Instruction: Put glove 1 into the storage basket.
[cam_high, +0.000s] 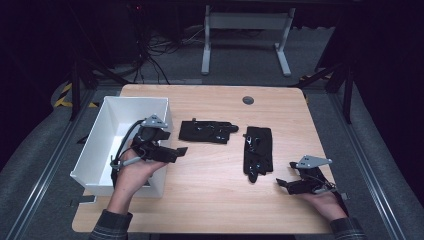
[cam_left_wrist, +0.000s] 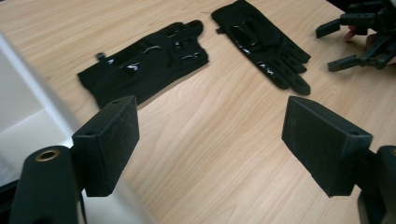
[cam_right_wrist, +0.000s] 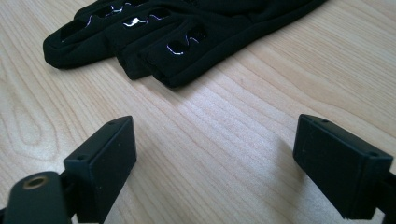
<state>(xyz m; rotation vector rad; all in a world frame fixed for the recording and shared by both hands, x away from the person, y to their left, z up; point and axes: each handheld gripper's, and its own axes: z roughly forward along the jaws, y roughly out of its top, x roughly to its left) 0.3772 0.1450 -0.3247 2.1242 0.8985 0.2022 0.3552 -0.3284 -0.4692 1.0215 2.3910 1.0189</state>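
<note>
Two black gloves lie flat on the wooden table. One glove lies crosswise just right of the white box; the other glove lies lengthwise near the middle. My left gripper hovers over the box's right wall, pointing right toward the nearer glove, jaws open and empty. My right gripper rests low at the front right, open and empty, pointing at the fingertips of the second glove, a short gap away. In the left gripper view that glove lies farther off, beside the right gripper.
A white open box stands at the table's left edge, its wall close under my left gripper. A grey round cable port sits near the table's far edge. Bare wood stretches between the gloves and the front edge.
</note>
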